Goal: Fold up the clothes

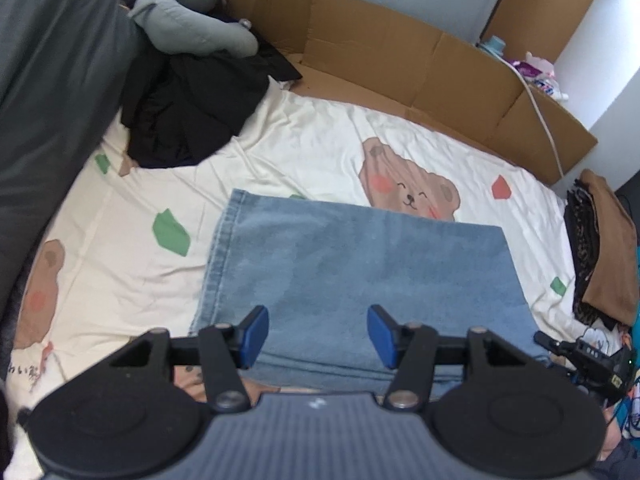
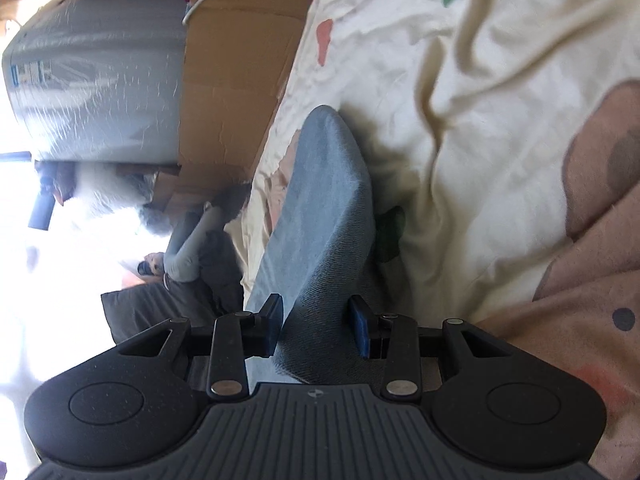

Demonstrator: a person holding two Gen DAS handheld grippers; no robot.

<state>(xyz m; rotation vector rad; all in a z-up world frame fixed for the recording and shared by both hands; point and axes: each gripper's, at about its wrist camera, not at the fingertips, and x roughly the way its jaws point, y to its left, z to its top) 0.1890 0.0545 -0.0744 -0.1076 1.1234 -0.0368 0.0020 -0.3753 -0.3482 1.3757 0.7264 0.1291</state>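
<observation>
The left tongs [image 1: 318, 334] hang released above the jeans [image 1: 360, 280], nothing between their blue pads, likely having let the folded denim settle flat on the bed [image 1: 300, 140]. The right tongs [image 2: 316, 330] straddle a raised fold of the same jeans [image 2: 324, 220], apparently clenched on it, probably to keep that edge up for the next fold. Beyond the left tongs lies a black garment [image 1: 192, 112].
</observation>
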